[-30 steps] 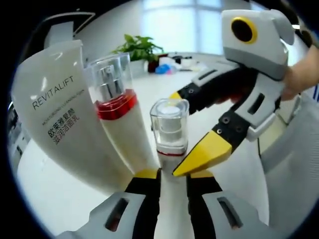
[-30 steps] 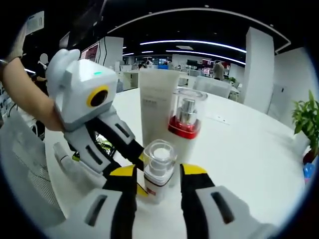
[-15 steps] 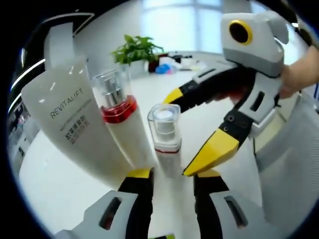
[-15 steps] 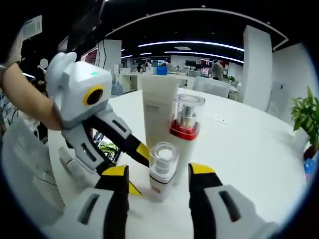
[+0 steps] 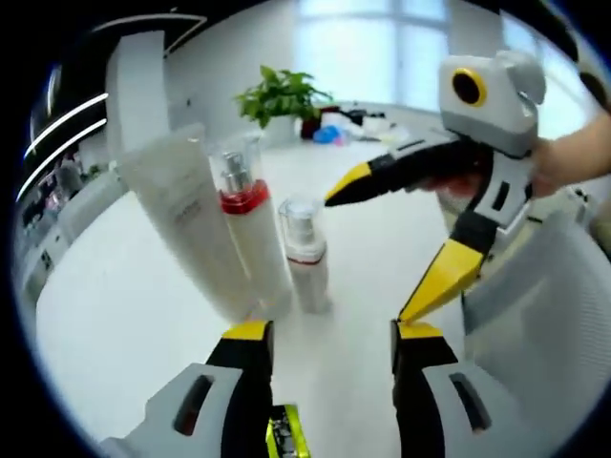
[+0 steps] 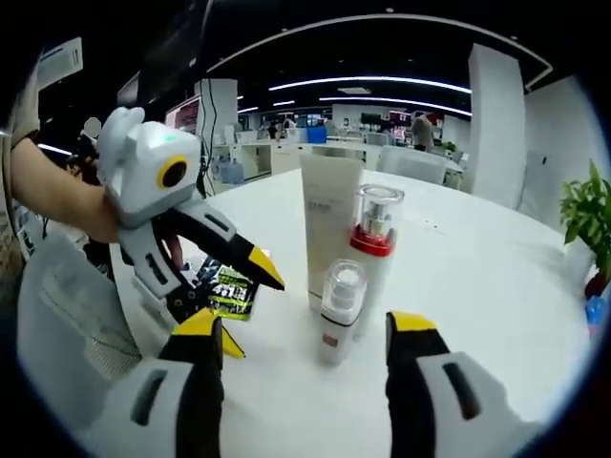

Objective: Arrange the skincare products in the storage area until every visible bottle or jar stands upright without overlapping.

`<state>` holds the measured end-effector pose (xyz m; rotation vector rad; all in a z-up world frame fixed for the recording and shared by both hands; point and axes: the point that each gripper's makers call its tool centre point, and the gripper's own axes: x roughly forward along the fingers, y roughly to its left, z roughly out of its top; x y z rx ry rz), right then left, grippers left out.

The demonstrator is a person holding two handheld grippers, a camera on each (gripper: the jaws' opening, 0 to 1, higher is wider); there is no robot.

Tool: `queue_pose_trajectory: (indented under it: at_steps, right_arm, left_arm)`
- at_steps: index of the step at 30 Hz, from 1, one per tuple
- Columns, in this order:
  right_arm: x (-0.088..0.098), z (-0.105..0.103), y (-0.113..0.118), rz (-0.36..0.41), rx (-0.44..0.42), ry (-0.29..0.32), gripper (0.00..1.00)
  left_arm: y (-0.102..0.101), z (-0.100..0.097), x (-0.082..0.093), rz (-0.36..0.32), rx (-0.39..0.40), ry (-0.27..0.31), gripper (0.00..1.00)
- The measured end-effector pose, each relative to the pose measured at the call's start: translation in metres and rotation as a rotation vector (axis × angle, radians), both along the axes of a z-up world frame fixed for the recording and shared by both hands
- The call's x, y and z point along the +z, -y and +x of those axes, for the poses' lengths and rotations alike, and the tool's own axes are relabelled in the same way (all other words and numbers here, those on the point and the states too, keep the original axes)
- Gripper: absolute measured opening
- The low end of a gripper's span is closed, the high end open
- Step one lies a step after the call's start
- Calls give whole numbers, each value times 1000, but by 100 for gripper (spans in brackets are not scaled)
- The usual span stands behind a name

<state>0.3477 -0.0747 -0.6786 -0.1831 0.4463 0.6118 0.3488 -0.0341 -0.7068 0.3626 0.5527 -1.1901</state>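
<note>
- Since 1 s ago: both grippers have drawn back from the small clear-cap bottle (image 5: pixel 304 250); it was between the left gripper's jaws, now stands free ahead of them, nothing holding it
- Left gripper (image 5: pixel 325 345): jaws apart, nothing between them; yellow tips low in left gripper view, short of the bottles
- Right gripper (image 6: pixel 305 336): jaws wide apart, nothing gripped; small bottle stands just beyond the gap, not touched
- Right gripper also seen in left gripper view, entering from right, jaws spread, upper tip pointing toward the bottle group, apart from it
- Left gripper also seen in right gripper view, from left, held by a person's hand (image 6: pixel 57 196); jaws spread, tips clear of the products
- Products counted: 3, all upright on white table (image 6: pixel 496 286)
- 1x tall white tube (image 5: pixel 186 224), rearmost, lettering too blurred to read here
- 1x white pump bottle w/ red collar (image 5: pixel 246 229) & clear cap, just beside the tube
- 1x small clear-cap bottle, shortest, nearest the grippers, just beside the red-collar bottle; contact between them cannot be told
- In right gripper view the tube, red-collar bottle & small bottle line up front to back, partly covering each other from that angle
- 1x dark printed packet (image 6: pixel 224 286) flat on table, left of the bottles, near left gripper's lower jaw
- 1x potted plant (image 5: pixel 282 95) far across the table; misc. small items beside it, too small to id
- Office space w/ ceiling light strips behind
</note>
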Motion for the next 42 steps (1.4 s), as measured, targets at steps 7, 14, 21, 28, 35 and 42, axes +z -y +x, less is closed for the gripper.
queue_pose_trajectory:
  at_steps: [7,14,21,28,35,42]
  right_arm:
    - [7,-16,-6,24,17,-6,77]
    - [13,-32,-10,51,20,-9,82]
    - [24,-46,-15,69,26,-5,85]
    - [33,-60,-22,94,25,9,85]
    - [42,-65,-16,171,-48,8,85]
    - [50,-69,-18,220,-83,16,84]
  left_arm:
    - [-28,-11,4,-8,116,-36,57]
    - [-57,-28,7,-21,205,-64,63]
    - [-80,-47,20,-68,291,-87,70]
    - [-106,-66,31,-104,375,-97,74]
    - [-129,-82,34,-108,429,-114,82]
    - [-154,-94,38,-131,529,-122,88]
